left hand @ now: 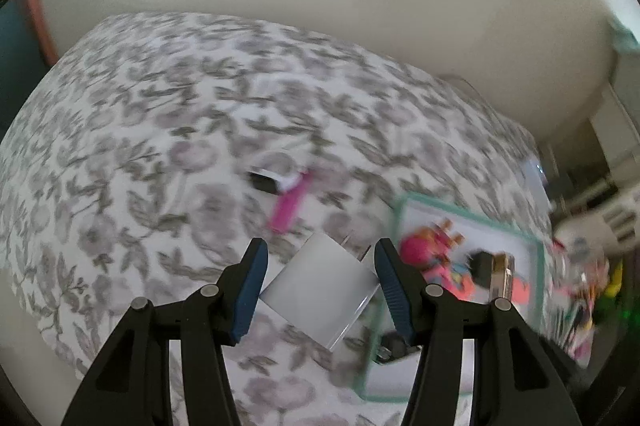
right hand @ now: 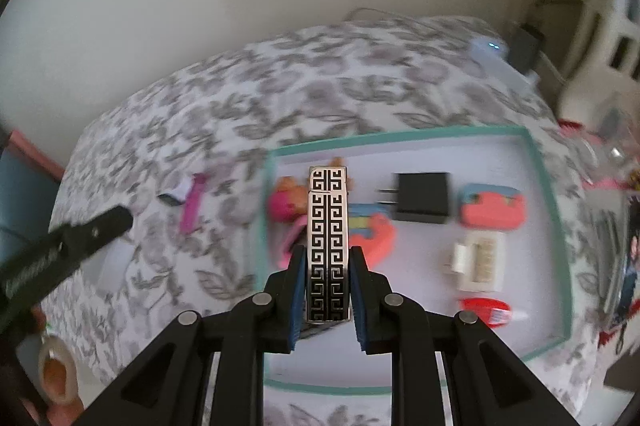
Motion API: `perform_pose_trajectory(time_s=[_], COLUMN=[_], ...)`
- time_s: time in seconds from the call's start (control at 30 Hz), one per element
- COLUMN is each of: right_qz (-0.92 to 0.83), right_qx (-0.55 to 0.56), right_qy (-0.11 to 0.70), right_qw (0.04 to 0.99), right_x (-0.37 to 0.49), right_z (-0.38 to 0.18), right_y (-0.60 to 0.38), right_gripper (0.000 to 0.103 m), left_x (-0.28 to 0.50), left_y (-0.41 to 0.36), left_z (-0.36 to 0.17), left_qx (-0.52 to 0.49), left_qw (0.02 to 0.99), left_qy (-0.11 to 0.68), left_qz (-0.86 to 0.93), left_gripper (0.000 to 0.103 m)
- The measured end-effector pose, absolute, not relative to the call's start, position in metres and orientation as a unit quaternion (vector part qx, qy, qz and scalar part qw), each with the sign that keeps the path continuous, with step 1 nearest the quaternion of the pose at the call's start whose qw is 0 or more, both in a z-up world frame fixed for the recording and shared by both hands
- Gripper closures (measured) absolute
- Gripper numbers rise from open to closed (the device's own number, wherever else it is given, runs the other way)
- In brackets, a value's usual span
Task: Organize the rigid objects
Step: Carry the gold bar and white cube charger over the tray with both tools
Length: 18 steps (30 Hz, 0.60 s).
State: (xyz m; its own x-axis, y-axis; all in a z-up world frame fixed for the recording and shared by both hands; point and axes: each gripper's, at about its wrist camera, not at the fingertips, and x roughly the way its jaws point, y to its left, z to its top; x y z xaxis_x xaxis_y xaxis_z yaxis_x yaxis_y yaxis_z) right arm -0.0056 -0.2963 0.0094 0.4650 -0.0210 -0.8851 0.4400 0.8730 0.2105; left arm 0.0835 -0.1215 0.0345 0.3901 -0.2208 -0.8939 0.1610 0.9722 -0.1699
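My right tool is clamped on the patterned lighter, long axis pointing forward over the tray below. My left tool grips the white charger; the tray lies to its right.

No lettering, number or brand can be read anywhere in either wrist view. Pale embossed marks run along the black arm of the left gripper where it crosses the right wrist view, but they are too blurred to spell out. The red tube lying in the teal-rimmed tray carries a printed label, also smeared beyond reading. The slim case bears only a key-pattern ornament, no writing.
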Motion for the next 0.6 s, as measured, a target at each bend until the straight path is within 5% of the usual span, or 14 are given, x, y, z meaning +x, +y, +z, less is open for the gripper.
perform_pose_trajectory(time_s=[0.6], right_qz=[-0.264], right_qx=[0.262], right_qy=[0.506], right_qw=[0.778], right_x=[-0.054], right_z=[-0.014], right_y=[-0.391], right_gripper=[0.081], left_x=[0.021], left_y=[-0.233], left_z=[0.000], left_qx=[0.068], left_qw=[0.777], left_qy=[0.575], left_qz=[-0.247], left_gripper=[0.046])
